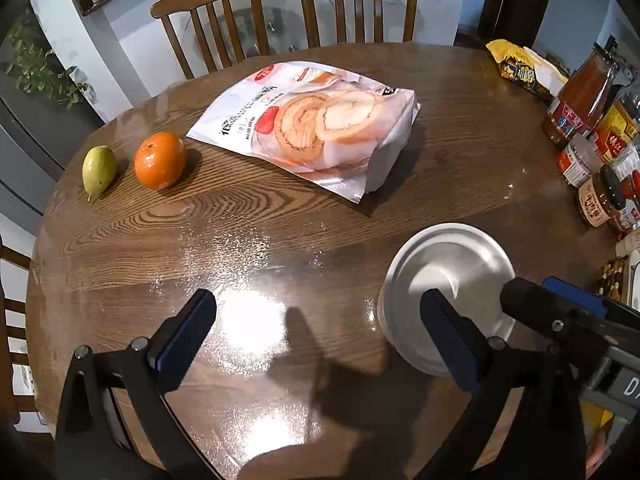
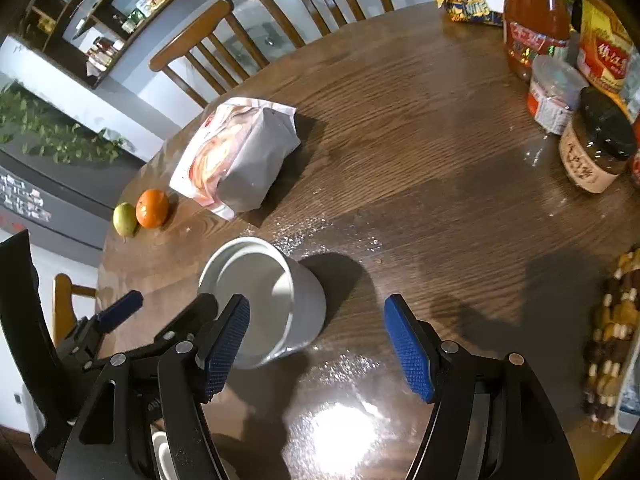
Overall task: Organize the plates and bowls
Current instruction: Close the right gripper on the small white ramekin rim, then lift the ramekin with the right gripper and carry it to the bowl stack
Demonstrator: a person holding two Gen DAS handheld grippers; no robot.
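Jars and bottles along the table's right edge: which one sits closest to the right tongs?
The squat jar with the black lid and tan label. It stands at the front of the cluster, ahead of the white-capped jar and the tall red sauce bottle behind it.

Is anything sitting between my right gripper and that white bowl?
Nothing visible does. The white bowl sits on the table just ahead of the open right gripper, beside its left finger. The left gripper, also open, is close on the bowl's other side but not in between.
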